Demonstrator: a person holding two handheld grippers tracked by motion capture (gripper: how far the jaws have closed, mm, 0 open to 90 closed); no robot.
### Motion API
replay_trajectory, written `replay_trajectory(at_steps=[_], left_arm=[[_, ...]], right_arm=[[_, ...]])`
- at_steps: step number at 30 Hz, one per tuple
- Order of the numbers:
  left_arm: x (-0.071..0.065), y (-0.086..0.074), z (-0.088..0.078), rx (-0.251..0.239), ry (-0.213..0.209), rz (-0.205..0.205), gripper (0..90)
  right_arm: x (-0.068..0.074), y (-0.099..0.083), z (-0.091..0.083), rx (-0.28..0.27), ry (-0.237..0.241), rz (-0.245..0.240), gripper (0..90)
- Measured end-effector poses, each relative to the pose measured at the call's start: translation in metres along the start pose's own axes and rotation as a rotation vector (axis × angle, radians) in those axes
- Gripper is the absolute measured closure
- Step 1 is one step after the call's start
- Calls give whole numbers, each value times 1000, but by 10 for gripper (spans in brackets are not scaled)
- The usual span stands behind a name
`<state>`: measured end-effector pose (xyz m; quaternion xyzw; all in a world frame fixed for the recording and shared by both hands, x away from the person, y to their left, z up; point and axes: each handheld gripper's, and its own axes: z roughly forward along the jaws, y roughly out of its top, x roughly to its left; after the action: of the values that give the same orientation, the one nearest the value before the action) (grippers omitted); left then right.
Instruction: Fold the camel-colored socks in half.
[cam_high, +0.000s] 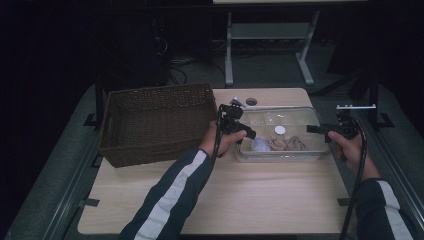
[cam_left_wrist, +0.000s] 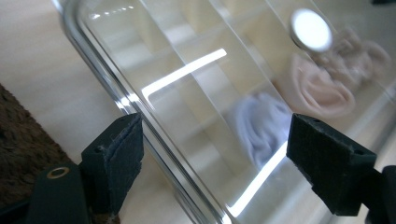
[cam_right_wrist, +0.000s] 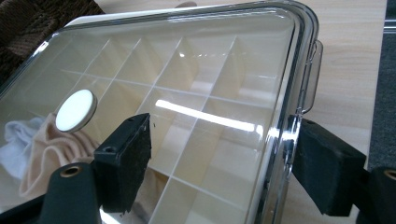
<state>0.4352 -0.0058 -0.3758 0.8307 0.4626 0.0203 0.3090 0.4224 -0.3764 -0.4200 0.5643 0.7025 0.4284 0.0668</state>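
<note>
Between the two pairs of tongs, on the light wooden bench (cam_high: 225, 200), sits a clear lidded box (cam_high: 310, 150) with a white divider grid inside and a round white knob (cam_high: 280, 130) on its lid. At the box's left end, the left tongs (cam_high: 246, 134) stand released, their jaws spread wide: in the left gripper view one black pad (cam_left_wrist: 119, 154) lies just outside the lid's rim and the other hangs over the lid, neither pressing on it. At the opposite end, the right tongs (cam_high: 314, 129) are likewise released, jaws straddling the rim beside the side latch (cam_right_wrist: 312, 77), one pad over the lid and one outside the edge, apart from it. Under the lid, nearer the left tongs, lie a white rolled cloth (cam_left_wrist: 261, 126) and beige rolled cloths (cam_left_wrist: 322, 88). Beyond the left tongs, away from the box, stands a dark wicker basket (cam_high: 155, 125).
</note>
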Motion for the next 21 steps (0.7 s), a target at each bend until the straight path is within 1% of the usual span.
replay_trajectory(at_steps=[1,2,3,4,6,7,8,9,10,11,12,13,15,16,17,18,19,20,21], left_arm=[[1,4,2,8,3,8,183],[1,6,4,3,3,8,183],[2,8,5,-4,4,4,183],[3,11,6,-2,7,9,185],[4,14,8,-8,35,1,206],[5,16,10,-10,43,4,216],[5,16,10,-16,43,8,205],[6,16,9,-30,40,5,200],[7,16,7,-44,17,10,198],[8,15,5,-54,2,6,225],[9,14,3,-66,-13,9,218],[9,12,-2,-84,-37,29,235],[10,8,-10,-97,-41,75,227],[9,5,-14,-93,-24,100,232],[9,1,-18,-96,-20,124,232],[10,-6,-22,-104,-26,142,232],[9,-11,-26,-120,-15,179,237],[8,-16,-29,-134,-10,206,251],[7,-22,-32,-149,-17,225,250]], right_arm=[[0,0,0,-4,-5,4,232],[-2,1,0,-15,-15,4,232],[-2,1,1,-18,-17,11,231],[-3,1,1,-23,-19,12,231],[-4,2,2,-27,-23,13,232],[-4,3,3,-27,-22,16,232],[-3,4,4,-29,-29,17,227],[-3,4,4,-30,-36,14,223],[-2,4,6,-35,-41,20,222],[0,4,6,-37,-43,30,233],[1,4,7,-44,-45,36,241],[3,4,8,-47,-45,39,247],[7,4,9,-58,-65,51,254],[9,4,9,-62,-74,61,261],[10,4,8,-68,-85,64,278],[9,3,8,-77,-95,80,298],[9,2,6,-87,-104,101,307],[9,1,5,-92,-104,106,307],[9,1,5,-93,-105,104,303]])
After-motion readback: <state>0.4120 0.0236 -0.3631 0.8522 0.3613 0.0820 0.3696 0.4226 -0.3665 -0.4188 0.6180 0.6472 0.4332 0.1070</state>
